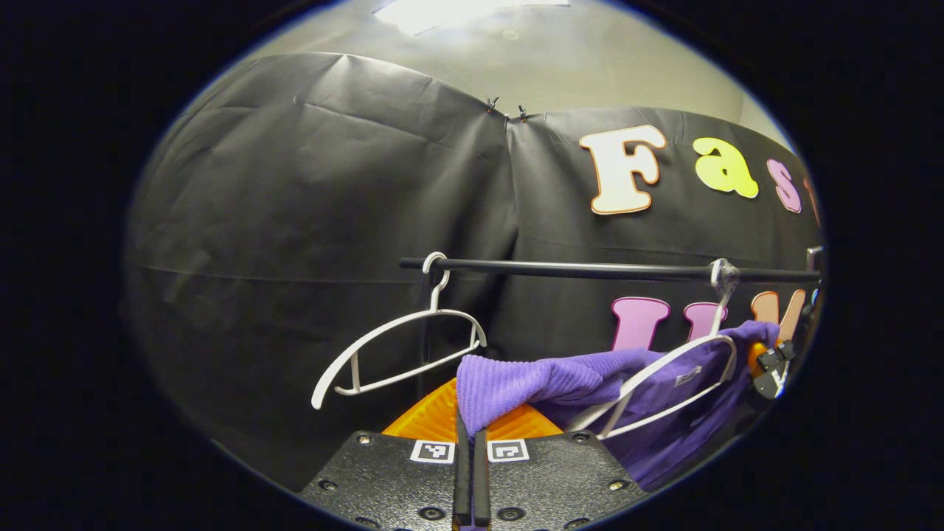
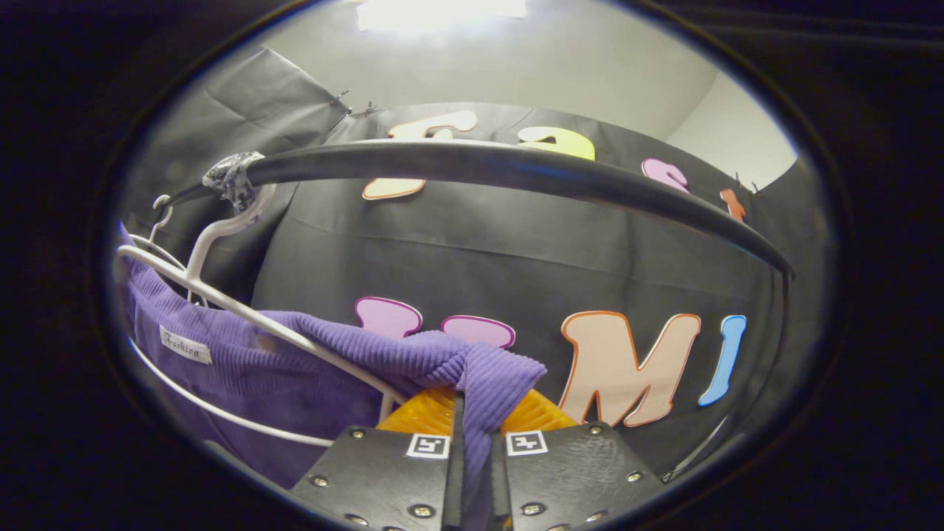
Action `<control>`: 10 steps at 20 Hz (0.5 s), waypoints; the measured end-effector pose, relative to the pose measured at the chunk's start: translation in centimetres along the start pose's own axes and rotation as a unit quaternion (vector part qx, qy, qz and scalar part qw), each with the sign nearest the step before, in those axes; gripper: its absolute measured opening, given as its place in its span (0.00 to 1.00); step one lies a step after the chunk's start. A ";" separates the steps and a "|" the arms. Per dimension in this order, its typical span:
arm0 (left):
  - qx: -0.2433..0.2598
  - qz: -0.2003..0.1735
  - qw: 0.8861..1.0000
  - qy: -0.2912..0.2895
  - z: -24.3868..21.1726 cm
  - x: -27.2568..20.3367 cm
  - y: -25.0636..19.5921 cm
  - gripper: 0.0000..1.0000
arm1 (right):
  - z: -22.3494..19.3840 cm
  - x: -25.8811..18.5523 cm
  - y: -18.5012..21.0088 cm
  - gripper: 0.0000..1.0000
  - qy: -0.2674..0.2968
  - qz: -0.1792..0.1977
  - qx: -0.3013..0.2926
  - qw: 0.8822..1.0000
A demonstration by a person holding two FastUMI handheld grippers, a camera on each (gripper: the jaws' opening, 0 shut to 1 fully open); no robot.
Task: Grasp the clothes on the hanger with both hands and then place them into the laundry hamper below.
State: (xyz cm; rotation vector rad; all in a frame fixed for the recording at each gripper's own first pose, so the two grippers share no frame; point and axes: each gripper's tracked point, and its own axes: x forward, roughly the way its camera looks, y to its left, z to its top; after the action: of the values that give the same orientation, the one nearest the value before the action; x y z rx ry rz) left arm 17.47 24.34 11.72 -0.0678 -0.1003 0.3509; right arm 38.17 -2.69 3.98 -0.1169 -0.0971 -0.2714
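Observation:
A purple knit garment (image 1: 590, 383) is stretched between both grippers, partly still draped over a white hanger (image 1: 664, 383) on the black rail (image 1: 590, 270). My left gripper (image 1: 470, 435) is shut on the garment's left shoulder edge. In the right gripper view the same purple garment (image 2: 295, 369) hangs across the white hanger (image 2: 243, 313), and my right gripper (image 2: 476, 435) is shut on its right shoulder fold. The right gripper (image 1: 771, 365) also appears at the far right of the left gripper view, beside the cloth. The hamper is out of sight.
An empty white hanger (image 1: 402, 346) hangs at the rail's left end. The black rail (image 2: 516, 169) passes close overhead in the right gripper view. The black booth wall (image 1: 310, 221) stands right behind the rail.

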 end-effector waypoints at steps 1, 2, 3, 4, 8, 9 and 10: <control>0.006 0.000 1.000 0.000 -0.5 0.5 0.1 0.02 | 0.0 0.2 0.1 0.13 -0.001 0.001 -0.001 1.000; 0.011 0.001 1.000 0.005 -1.2 0.8 0.1 0.04 | -0.1 0.3 0.2 0.13 -0.001 0.002 -0.002 1.000; 0.014 0.000 1.000 0.007 -1.8 1.1 0.2 0.00 | -0.2 0.4 0.2 0.13 0.000 0.002 -0.003 1.000; 0.018 -0.001 1.000 0.011 -2.4 1.4 0.2 0.02 | -0.4 0.4 0.1 0.13 0.003 0.002 -0.002 1.000; 0.015 -0.007 1.000 0.024 -5.0 1.7 -0.3 0.02 | -1.2 0.9 0.0 0.13 0.009 -0.002 -0.006 1.000; 0.012 -0.009 1.000 0.027 -5.7 1.6 -0.5 0.02 | -1.4 1.1 -0.1 0.13 0.011 -0.003 -0.008 1.000; 0.009 -0.011 0.999 0.032 -6.2 1.5 -0.6 0.02 | -1.6 1.2 -0.2 0.13 0.013 -0.003 -0.010 1.000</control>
State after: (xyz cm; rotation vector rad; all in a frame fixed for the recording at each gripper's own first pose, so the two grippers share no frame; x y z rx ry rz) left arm 19.78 24.05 5.71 -0.0608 -0.0355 0.3279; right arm 39.37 -3.36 2.59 -0.1320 -0.0695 -0.2804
